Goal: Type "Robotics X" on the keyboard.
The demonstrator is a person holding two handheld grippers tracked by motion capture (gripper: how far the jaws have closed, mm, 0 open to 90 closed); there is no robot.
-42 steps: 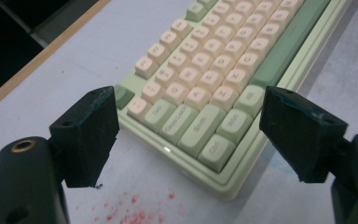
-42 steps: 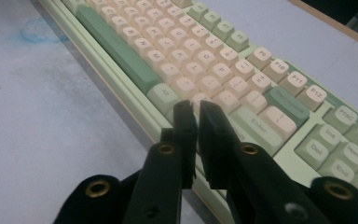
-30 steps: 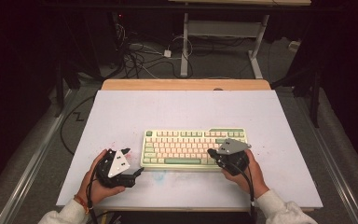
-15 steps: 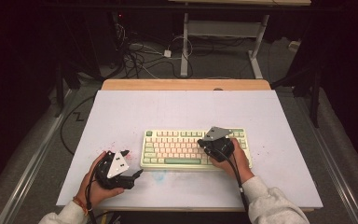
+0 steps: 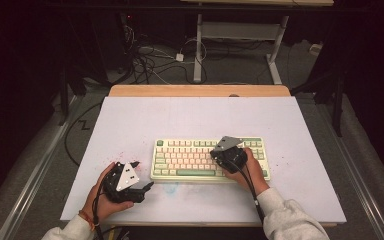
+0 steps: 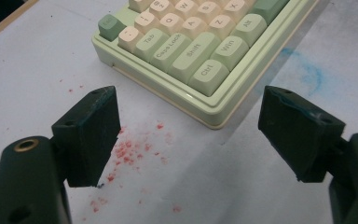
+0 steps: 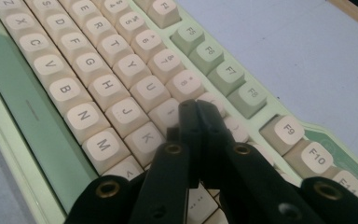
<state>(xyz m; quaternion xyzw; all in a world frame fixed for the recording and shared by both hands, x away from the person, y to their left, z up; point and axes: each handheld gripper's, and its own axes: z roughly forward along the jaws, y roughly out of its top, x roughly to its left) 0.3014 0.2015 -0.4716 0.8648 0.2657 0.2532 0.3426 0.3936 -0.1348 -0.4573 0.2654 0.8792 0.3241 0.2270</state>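
Right gripper (image 7: pixel 196 109) pressed together over keyboard (image 5: pixel 190 159); keys are light and springy, tap one cap centre; left gripper (image 6: pixel 189 135) spread

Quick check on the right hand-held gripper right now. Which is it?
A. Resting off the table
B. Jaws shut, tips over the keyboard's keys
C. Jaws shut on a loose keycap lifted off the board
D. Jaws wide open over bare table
B: the right hand-held gripper has its jaws pressed together with nothing between them, tips over the cream keys of the keyboard.
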